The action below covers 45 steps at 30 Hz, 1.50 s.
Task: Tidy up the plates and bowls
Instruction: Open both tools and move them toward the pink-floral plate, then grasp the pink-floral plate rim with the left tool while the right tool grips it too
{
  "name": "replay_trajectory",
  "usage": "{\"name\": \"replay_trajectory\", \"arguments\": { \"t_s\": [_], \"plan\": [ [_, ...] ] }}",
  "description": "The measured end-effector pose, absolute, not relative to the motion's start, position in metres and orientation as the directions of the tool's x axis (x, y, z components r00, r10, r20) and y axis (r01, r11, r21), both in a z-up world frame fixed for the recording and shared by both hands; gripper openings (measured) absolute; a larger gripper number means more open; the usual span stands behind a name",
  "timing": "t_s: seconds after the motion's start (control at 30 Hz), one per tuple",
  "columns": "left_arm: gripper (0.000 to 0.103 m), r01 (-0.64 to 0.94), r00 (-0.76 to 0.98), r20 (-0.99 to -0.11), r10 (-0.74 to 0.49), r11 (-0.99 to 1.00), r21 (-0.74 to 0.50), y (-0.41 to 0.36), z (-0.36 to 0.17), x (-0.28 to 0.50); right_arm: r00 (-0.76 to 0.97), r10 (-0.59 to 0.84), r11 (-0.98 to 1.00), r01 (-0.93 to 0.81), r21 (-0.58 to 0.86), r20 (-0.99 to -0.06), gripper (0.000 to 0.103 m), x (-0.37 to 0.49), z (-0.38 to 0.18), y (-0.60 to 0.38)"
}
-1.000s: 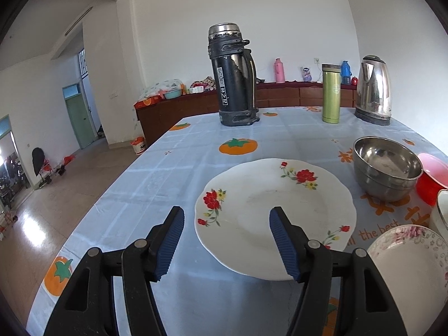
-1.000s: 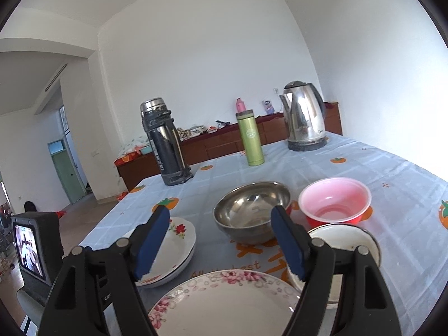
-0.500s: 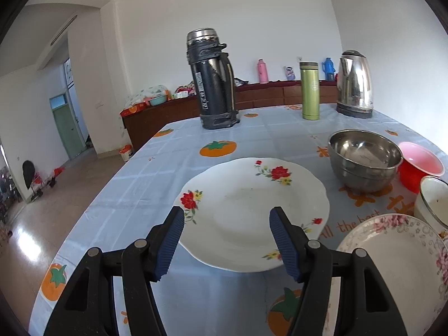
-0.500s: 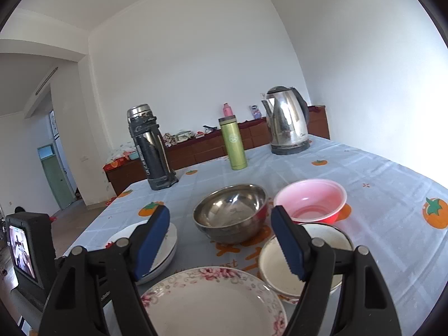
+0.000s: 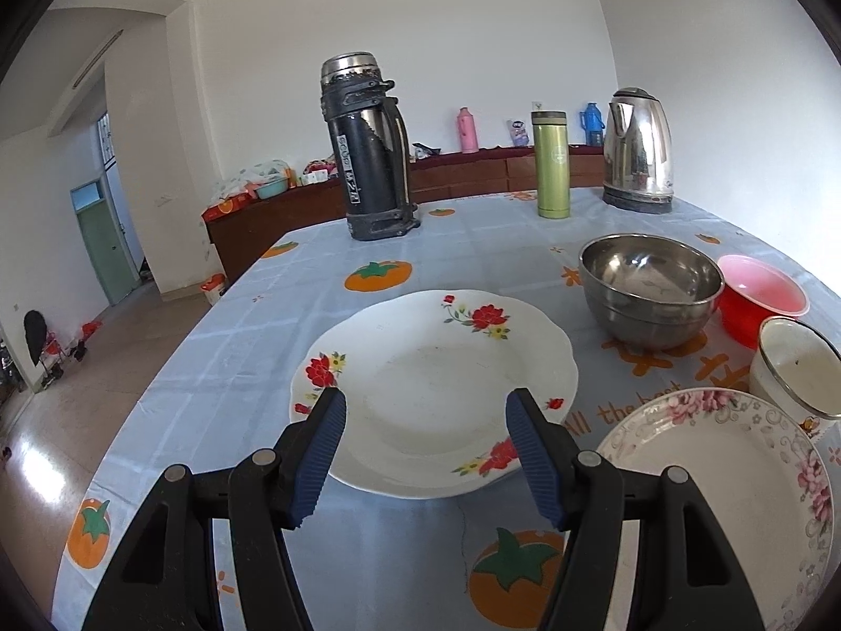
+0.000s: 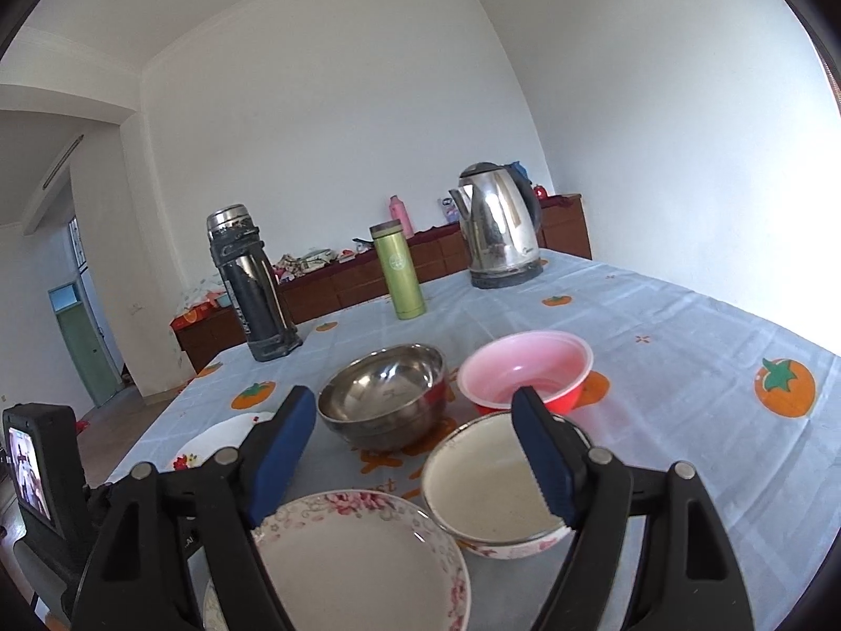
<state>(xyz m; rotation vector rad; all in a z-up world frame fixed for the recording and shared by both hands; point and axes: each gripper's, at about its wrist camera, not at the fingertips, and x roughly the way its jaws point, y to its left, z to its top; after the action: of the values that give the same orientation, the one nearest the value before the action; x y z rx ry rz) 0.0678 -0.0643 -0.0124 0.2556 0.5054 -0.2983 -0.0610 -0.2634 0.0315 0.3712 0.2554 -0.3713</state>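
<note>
Left tool (image 5: 424,447) wide and empty over red-flowered plate (image 5: 436,389), right tool (image 6: 415,452) wide and empty, white bowl (image 6: 489,494) below it, steel bowl (image 6: 383,394) ahead

Each wrist camera looked forward along its fingers, low over the table (image 5: 420,257). Both views shared the steel bowl (image 5: 650,289), kettle (image 6: 499,226) and flasks.

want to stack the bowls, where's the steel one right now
The steel bowl sits upright on the tablecloth, right of the red-flowered plate in the left wrist view, with the pink bowl close beside it on its right.
</note>
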Motion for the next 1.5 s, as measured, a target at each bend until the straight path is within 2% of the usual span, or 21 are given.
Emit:
{"name": "replay_trajectory", "arguments": {
  "t_s": [0.33,0.47,0.5,0.57,0.63,0.83,0.9,1.13,1.2,1.3,1.37,1.5],
  "plan": [
    [0.066,0.406,0.764,-0.581,-0.28,0.909,0.096,-0.065,-0.017,0.071,0.854,-0.316,0.859,0.442,0.258,-0.413,0.078,-0.088,0.016,-0.278],
    [0.065,0.475,0.688,-0.627,-0.365,0.88,0.01,-0.066,-0.017,0.07,0.835,-0.241,0.854,0.424,0.301,-0.494,0.078,-0.094,0.005,-0.29],
    [0.065,0.486,0.676,-0.633,-0.378,0.874,-0.003,-0.067,-0.017,0.069,0.83,-0.222,0.855,0.418,0.306,-0.512,0.077,-0.094,0.003,-0.291],
    [0.065,0.5,0.661,-0.642,-0.389,0.866,-0.01,-0.069,-0.017,0.066,0.813,-0.183,0.865,0.401,0.303,-0.552,0.066,-0.093,-0.003,-0.29],
    [0.065,0.52,0.648,-0.65,-0.397,0.854,-0.004,-0.072,-0.018,0.062,0.798,-0.148,0.876,0.38,0.297,-0.584,0.062,-0.092,-0.008,-0.287],
    [0.065,0.582,0.614,-0.663,-0.429,0.813,0.013,-0.083,-0.02,0.051,0.774,-0.059,0.887,0.33,0.322,-0.63,0.06,-0.086,-0.021,-0.275],
    [0.054,0.596,0.591,-0.679,-0.436,0.803,0.003,-0.085,-0.022,0.051,0.768,-0.05,0.889,0.326,0.323,-0.638,0.059,-0.084,-0.023,-0.273],
    [0.042,0.611,0.531,-0.726,-0.436,0.791,-0.029,-0.087,-0.03,0.053,0.749,-0.028,0.885,0.326,0.332,-0.662,0.054,-0.078,-0.028,-0.27],
    [0.03,0.614,0.512,-0.736,-0.443,0.788,-0.046,-0.088,-0.032,0.054,0.738,-0.024,0.884,0.331,0.331,-0.674,0.053,-0.076,-0.03,-0.27],
    [0.023,0.609,0.506,-0.751,-0.425,0.792,-0.038,-0.089,-0.036,0.054,0.724,-0.001,0.881,0.328,0.342,-0.69,0.046,-0.071,-0.034,-0.268],
    [0.021,0.603,0.506,-0.757,-0.414,0.797,-0.032,-0.089,-0.038,0.055,0.714,0.013,0.884,0.319,0.342,-0.7,0.038,-0.068,-0.036,-0.266],
    [0.02,0.597,0.486,-0.762,-0.428,0.799,-0.068,-0.086,-0.038,0.058,0.703,0.014,0.884,0.324,0.338,-0.711,0.033,-0.066,-0.038,-0.265]
  ]
}}
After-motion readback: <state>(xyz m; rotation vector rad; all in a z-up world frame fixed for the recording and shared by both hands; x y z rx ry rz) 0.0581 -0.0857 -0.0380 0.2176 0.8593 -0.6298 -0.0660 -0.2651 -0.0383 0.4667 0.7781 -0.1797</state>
